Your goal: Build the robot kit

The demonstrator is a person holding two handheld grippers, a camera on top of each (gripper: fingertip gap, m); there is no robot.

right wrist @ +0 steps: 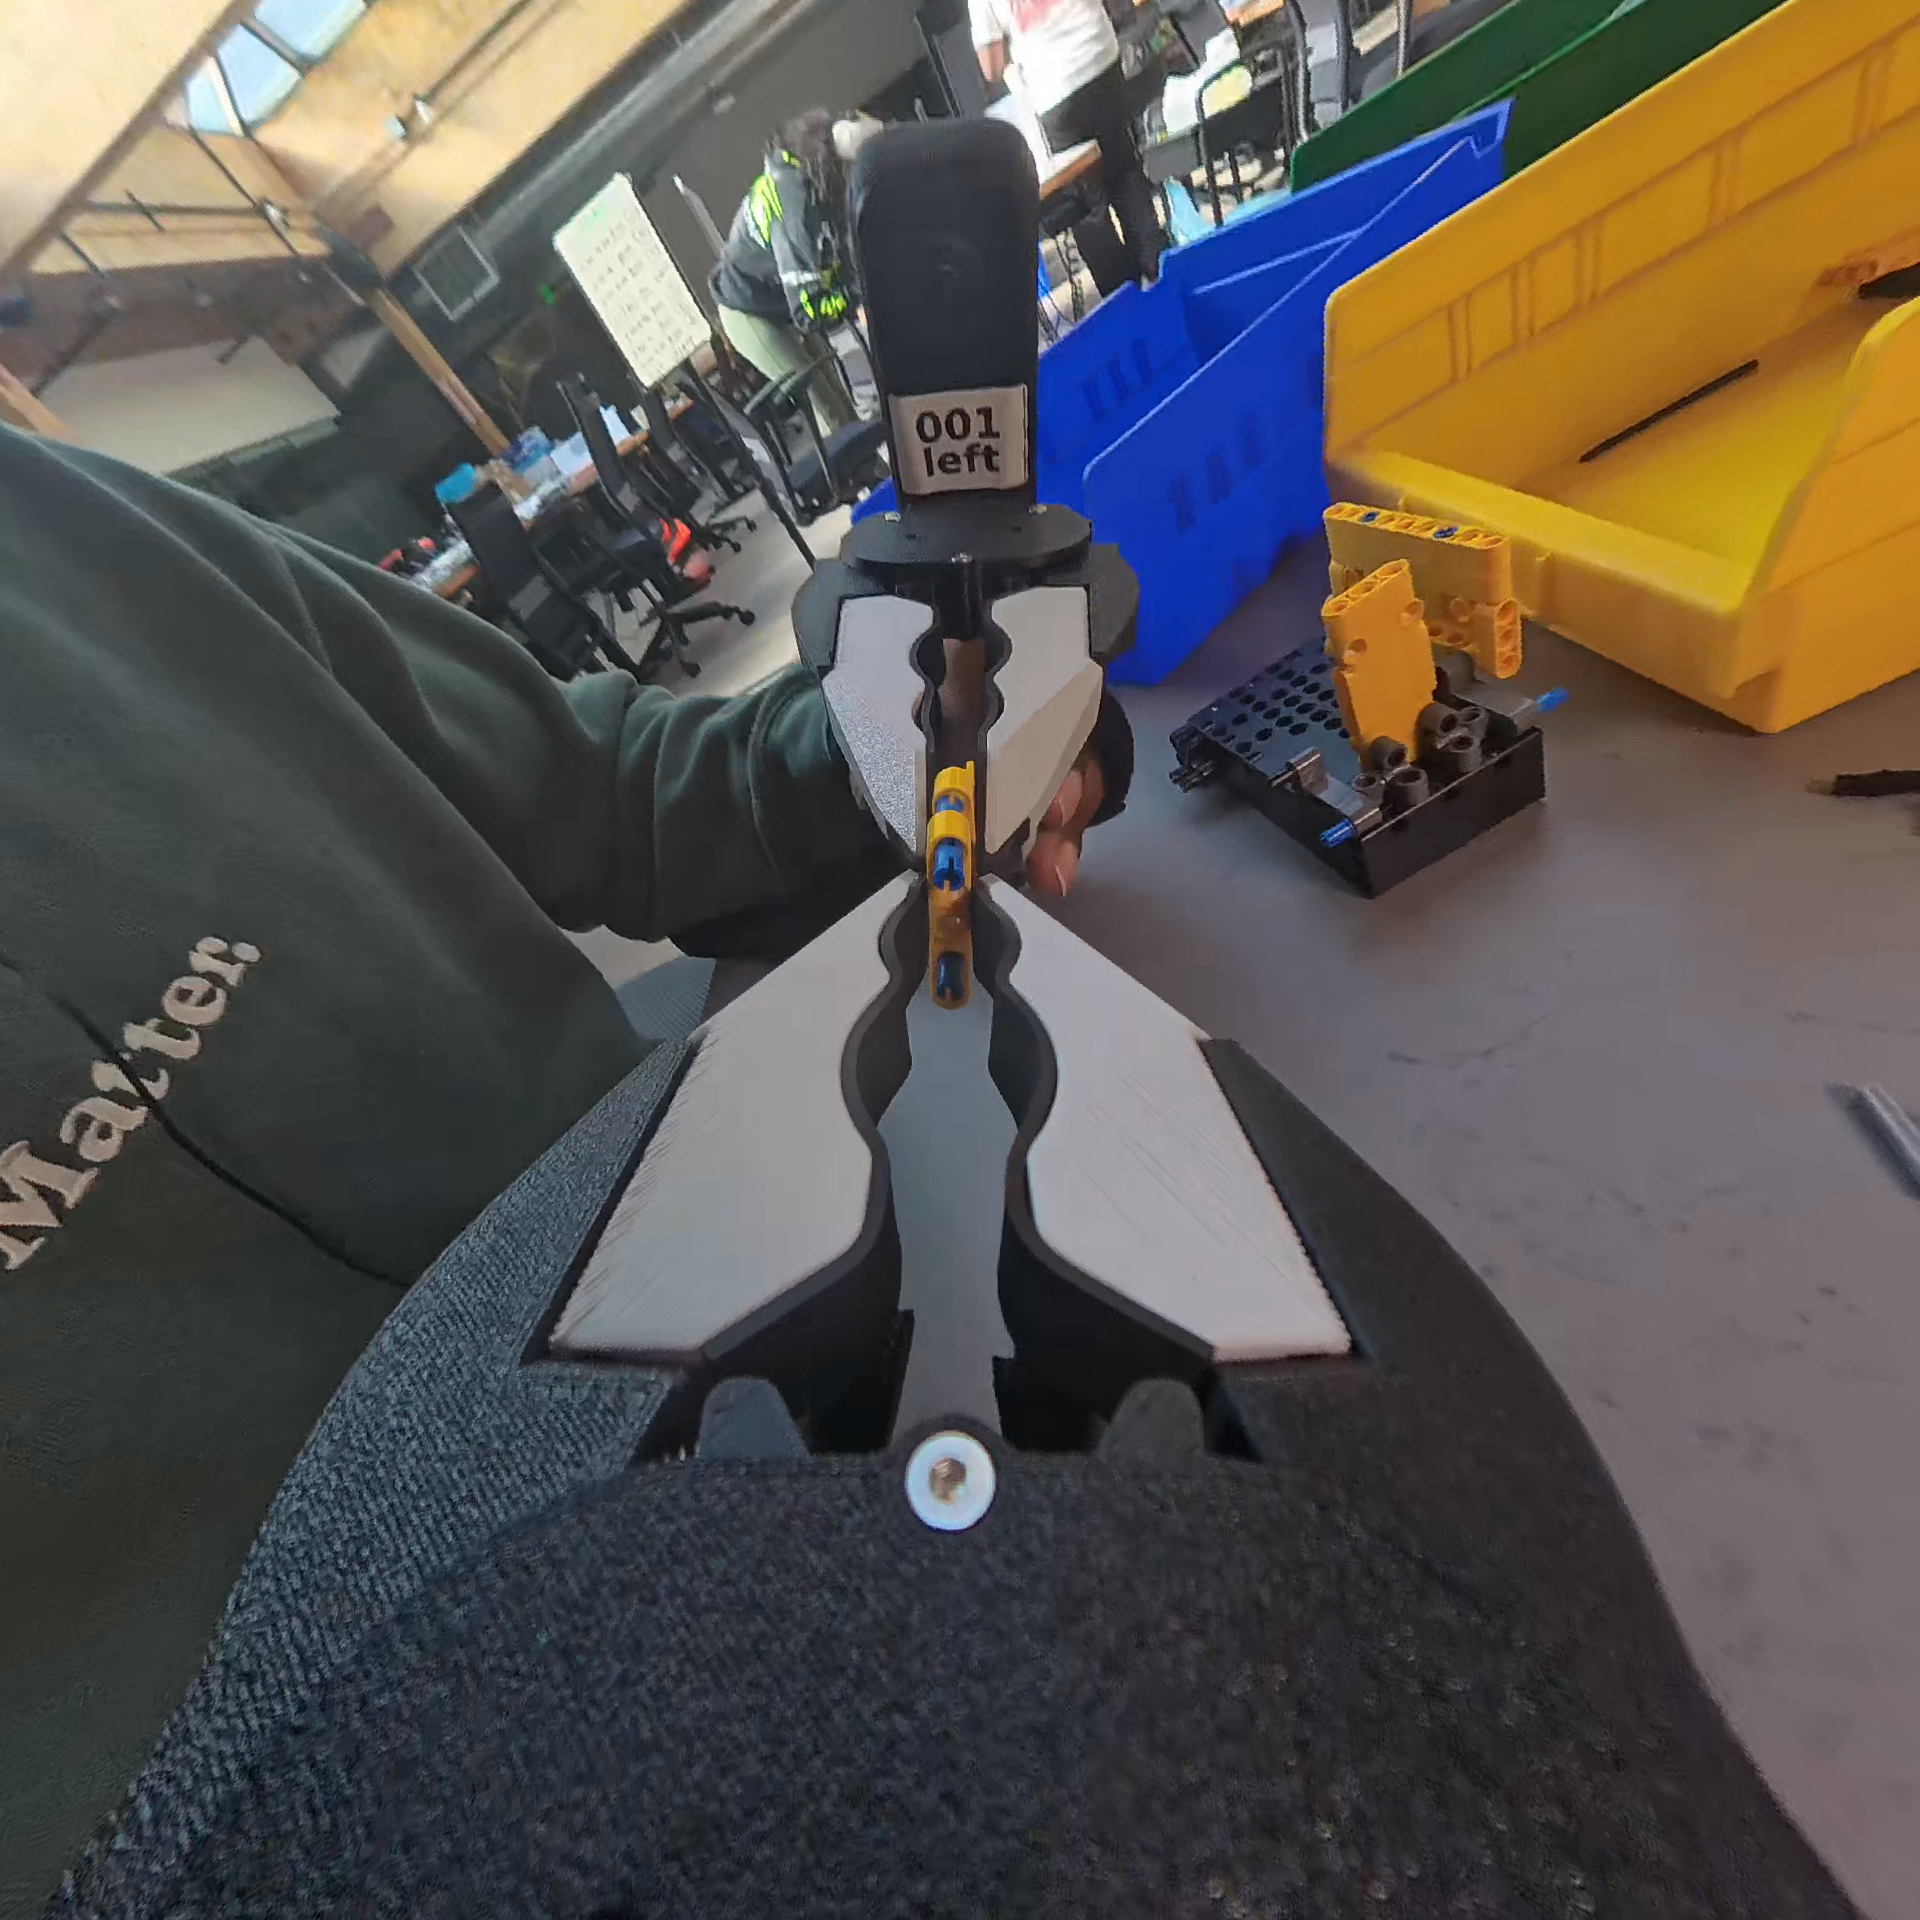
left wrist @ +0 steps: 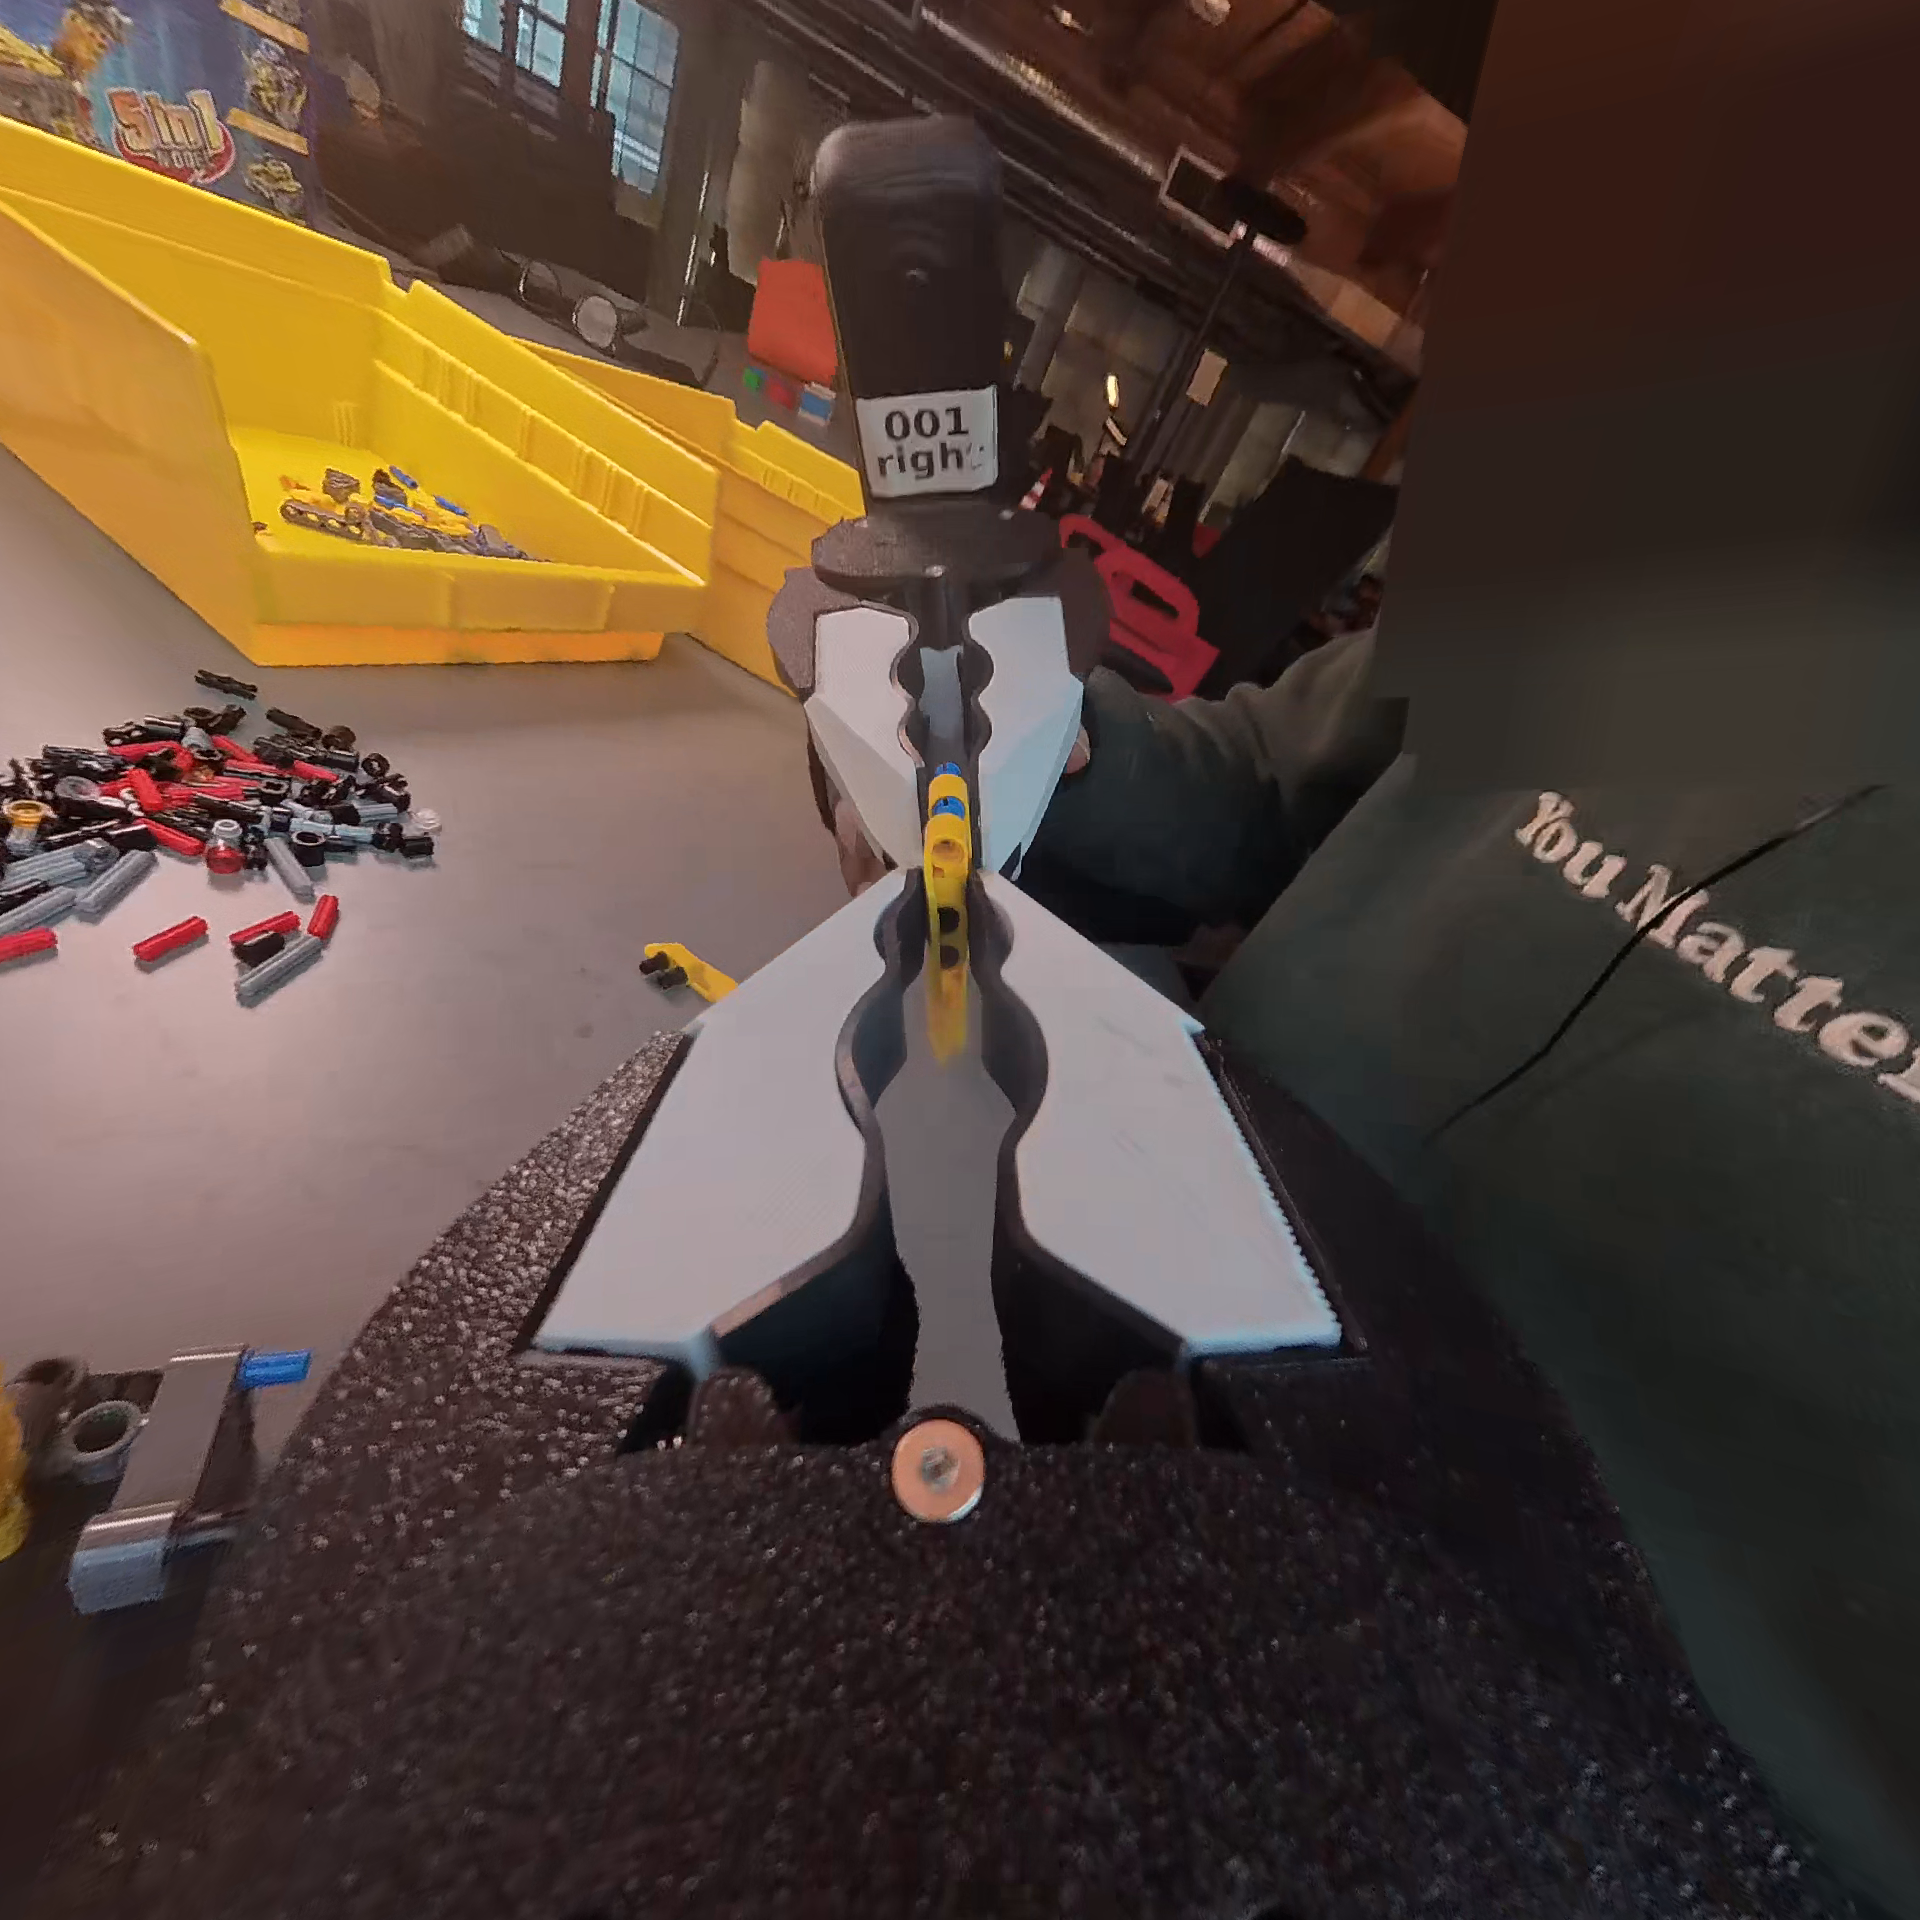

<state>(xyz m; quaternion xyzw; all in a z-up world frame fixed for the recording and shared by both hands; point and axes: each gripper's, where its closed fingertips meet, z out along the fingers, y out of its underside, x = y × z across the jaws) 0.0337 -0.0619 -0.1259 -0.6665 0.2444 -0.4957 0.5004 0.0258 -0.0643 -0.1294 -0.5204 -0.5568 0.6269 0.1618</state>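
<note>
My two grippers face each other tip to tip above a grey table [left wrist: 520, 1039]. My left gripper [left wrist: 945, 896] is shut on a yellow holed beam [left wrist: 945, 935] that runs back between its fingers. The beam's far end, with a blue pin [left wrist: 945, 774], sits in the tips of my right gripper [left wrist: 943, 795]. In the right wrist view my right gripper [right wrist: 951, 883] is shut on the same yellow beam [right wrist: 948, 914], which carries blue pins. The left gripper [right wrist: 954, 795] pinches its far end. I cannot tell whether it is one beam or two joined.
Yellow bins [left wrist: 343, 457] stand at the far left, one holding several parts. A pile of small black, red and grey pieces [left wrist: 177, 821] and a loose yellow piece [left wrist: 681, 966] lie on the table. A black-and-yellow assembly [right wrist: 1382, 727], a yellow bin [right wrist: 1662, 436] and a blue bin [right wrist: 1195, 416] stand to the right. A person's green sweatshirt [right wrist: 260, 831] is close by.
</note>
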